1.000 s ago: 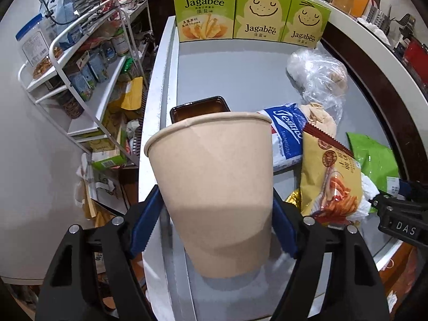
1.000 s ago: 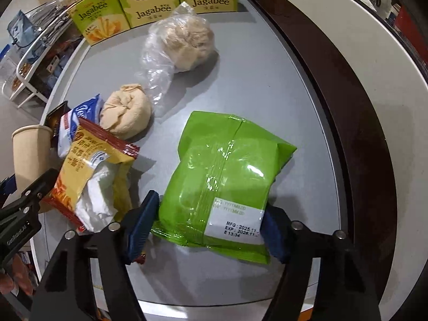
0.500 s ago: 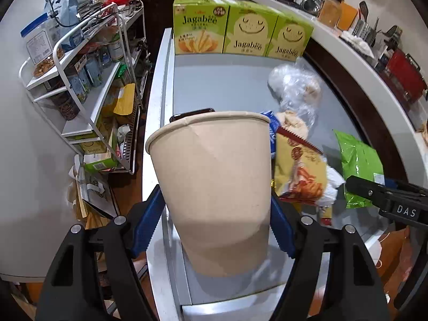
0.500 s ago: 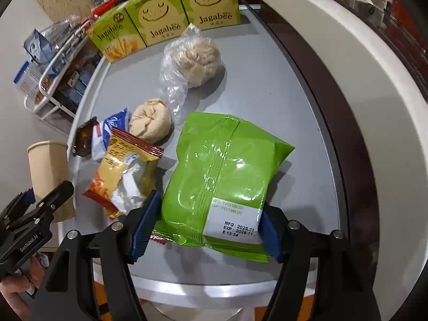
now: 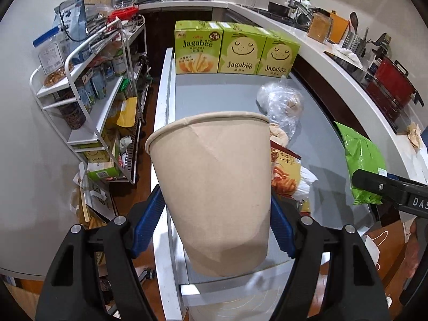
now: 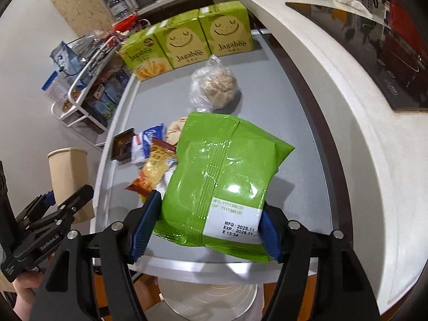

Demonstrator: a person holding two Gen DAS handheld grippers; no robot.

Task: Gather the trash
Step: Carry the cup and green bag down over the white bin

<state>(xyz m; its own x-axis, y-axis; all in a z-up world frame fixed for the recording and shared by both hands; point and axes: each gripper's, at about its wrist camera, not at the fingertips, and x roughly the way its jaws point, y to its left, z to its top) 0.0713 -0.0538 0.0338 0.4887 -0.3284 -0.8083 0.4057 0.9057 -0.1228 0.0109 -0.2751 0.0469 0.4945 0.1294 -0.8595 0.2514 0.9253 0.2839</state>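
Observation:
A tan paper cup (image 5: 214, 182) hangs upright above the near left edge of the grey table (image 5: 230, 91), with my left gripper (image 5: 215, 222) shut on its lower sides. The blue pads (image 5: 149, 214) press on it. My right gripper (image 6: 208, 230) is shut on the bottom end of a green snack bag (image 6: 222, 176), which is lifted and tilted over the table's (image 6: 267, 101) front. The right wrist view also shows the cup (image 6: 69, 176) and the left gripper (image 6: 53, 208) at the left. The bag (image 5: 361, 160) appears at the right in the left wrist view.
On the table lie an orange snack wrapper (image 6: 155, 171), a blue-white packet (image 6: 145, 144), a dark brown tray (image 6: 121, 144), a tan crumpled ball (image 6: 175, 129) and a bagged lump (image 6: 216, 85). Jagabee boxes (image 6: 184, 45) line the back. A wire shelf (image 5: 93, 93) stands left, a white counter (image 6: 347, 107) right.
Both grippers have risen and drawn back from the table, carrying the cup and the green bag up with them. The bag has come off the table surface.

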